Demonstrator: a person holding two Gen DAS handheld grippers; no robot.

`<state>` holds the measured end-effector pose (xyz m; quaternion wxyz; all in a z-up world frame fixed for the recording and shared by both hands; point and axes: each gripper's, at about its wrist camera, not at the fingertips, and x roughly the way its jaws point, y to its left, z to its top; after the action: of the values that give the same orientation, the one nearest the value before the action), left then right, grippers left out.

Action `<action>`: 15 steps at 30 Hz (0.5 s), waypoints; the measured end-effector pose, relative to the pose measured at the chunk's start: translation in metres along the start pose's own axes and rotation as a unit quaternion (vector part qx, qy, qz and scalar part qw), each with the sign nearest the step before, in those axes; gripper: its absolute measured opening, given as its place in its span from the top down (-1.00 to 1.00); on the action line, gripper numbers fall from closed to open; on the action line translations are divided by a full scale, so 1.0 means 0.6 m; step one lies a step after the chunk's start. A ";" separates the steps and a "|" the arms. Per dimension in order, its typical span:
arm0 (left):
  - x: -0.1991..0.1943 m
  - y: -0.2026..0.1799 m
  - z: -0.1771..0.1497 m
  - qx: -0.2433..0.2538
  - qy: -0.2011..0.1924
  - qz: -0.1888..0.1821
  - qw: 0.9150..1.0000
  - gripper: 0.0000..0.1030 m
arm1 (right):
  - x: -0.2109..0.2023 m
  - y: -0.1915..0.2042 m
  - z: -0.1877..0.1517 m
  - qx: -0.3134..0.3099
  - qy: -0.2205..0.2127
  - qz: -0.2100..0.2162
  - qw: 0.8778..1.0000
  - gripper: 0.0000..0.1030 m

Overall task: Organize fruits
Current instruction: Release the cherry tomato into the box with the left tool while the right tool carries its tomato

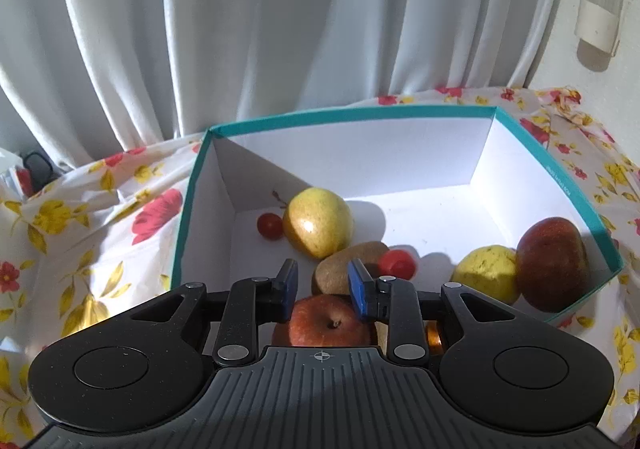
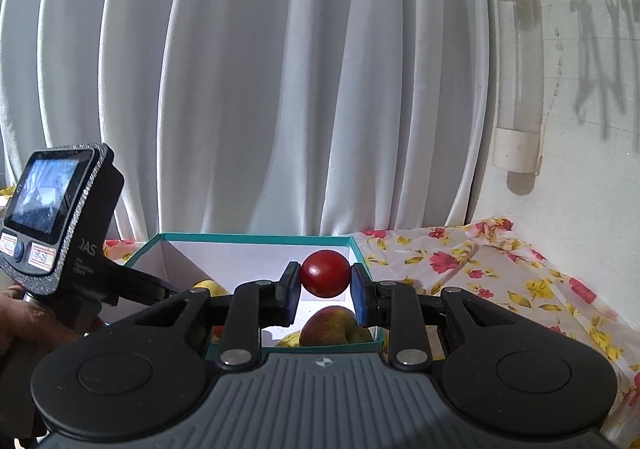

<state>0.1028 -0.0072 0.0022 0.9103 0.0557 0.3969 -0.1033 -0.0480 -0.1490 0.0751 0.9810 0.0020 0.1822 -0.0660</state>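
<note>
My right gripper [image 2: 325, 289]: blue pads pinching a small round red tomato [image 2: 325, 274], held above the teal-rimmed white cardboard box [image 2: 256, 238]. My left gripper [image 1: 322, 283]: fingers spread, empty, over a red apple [image 1: 326, 323]; brown kiwi [image 1: 340, 269] beyond.

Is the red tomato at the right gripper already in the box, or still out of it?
Out: the right gripper holds the red tomato between its blue pads, raised above the teal box.

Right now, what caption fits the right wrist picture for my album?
Right gripper holds a red tomato above the teal box of fruit.
</note>
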 end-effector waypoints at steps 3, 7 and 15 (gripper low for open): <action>0.007 0.009 -0.007 -0.006 0.013 -0.021 1.000 0.08 | 0.007 0.000 0.000 0.002 -0.001 -0.002 1.000 0.50; -0.024 0.023 -0.015 -0.013 -0.016 -0.032 0.999 -0.94 | 0.013 -0.003 -0.002 0.004 0.000 -0.006 1.000 0.50; -0.091 0.034 -0.023 -0.038 -0.031 -0.032 0.998 -1.00 | 0.031 0.001 -0.007 0.004 0.010 0.000 1.000 0.50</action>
<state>0.0615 0.0232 0.0335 0.9201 0.0052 0.3733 -0.1189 -0.0322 -0.1509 0.0644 0.9792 0.0067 0.1915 -0.0670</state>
